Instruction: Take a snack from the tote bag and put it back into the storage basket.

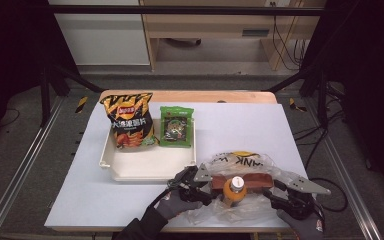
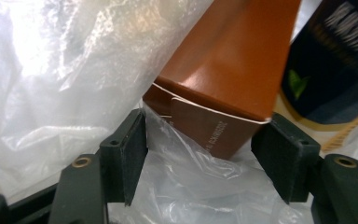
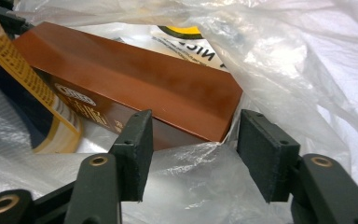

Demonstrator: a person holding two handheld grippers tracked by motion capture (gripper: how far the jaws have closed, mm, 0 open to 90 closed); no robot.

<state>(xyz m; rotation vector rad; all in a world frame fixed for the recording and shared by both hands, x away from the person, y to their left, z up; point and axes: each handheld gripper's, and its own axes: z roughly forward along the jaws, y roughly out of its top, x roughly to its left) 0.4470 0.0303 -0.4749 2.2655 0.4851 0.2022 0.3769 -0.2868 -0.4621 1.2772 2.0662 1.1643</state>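
A brown carton (image 1: 242,179) lies inside a crumpled clear plastic bag (image 1: 240,162) near the table's front edge. An orange bottle (image 1: 233,191) with a white cap stands just in front of it. My left gripper (image 1: 209,189) is at the carton's left end and my right gripper (image 1: 271,192) at its right end. In the left gripper view the pads (image 2: 133,140) of my left gripper (image 2: 205,135) sit against the carton's (image 2: 223,70) end flap, with bag film caught between. In the right gripper view my right gripper (image 3: 193,135) closes likewise on the carton's (image 3: 135,84) other end.
A white tray (image 1: 145,169) at mid-table holds a black and yellow chip bag (image 1: 128,120) and a green packet (image 1: 176,126). The bottle's dark label (image 2: 335,60) stands close beside the carton. Metal frame rails run along both sides of the table.
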